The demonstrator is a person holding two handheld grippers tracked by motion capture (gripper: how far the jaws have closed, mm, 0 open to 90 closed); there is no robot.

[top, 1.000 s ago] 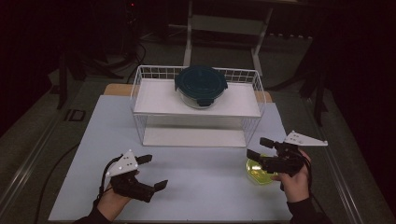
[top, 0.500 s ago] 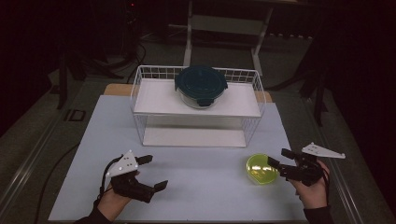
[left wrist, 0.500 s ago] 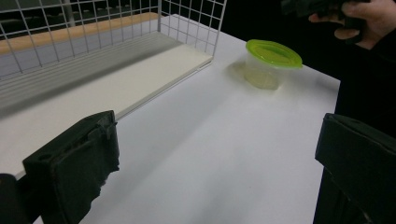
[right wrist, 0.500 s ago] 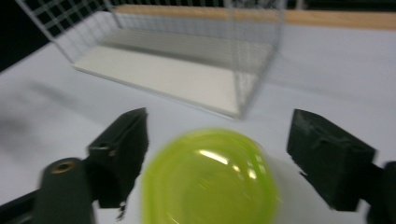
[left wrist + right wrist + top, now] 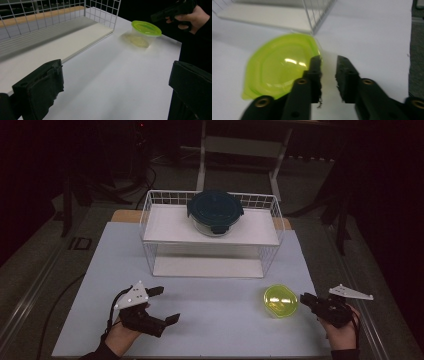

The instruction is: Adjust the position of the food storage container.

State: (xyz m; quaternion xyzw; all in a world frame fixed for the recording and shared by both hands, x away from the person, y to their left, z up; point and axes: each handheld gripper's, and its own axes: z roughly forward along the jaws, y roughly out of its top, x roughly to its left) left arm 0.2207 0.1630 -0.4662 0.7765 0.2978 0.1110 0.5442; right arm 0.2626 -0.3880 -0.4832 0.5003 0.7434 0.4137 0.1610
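Note:
A small clear tub with a lime-green lid stands on the white table, right of centre; it shows in the left gripper view and the right gripper view too. My right gripper sits just right of it, apart from it. Its jaws have just been closing. A narrow gap is left between them, with only bare table in it. My left gripper rests at the front left, wide open and empty, pointing toward the tub. The other hand and its gripper show behind the tub.
A white wire rack with two shelves stands at the back of the table. On its top shelf sits a round glass container with a dark teal lid. The table's right edge runs close by my right hand.
My right gripper has drawn back to the right and downward, from over the green-lidded tub to beside it, and its jaws have narrowed. The left gripper has stayed put.

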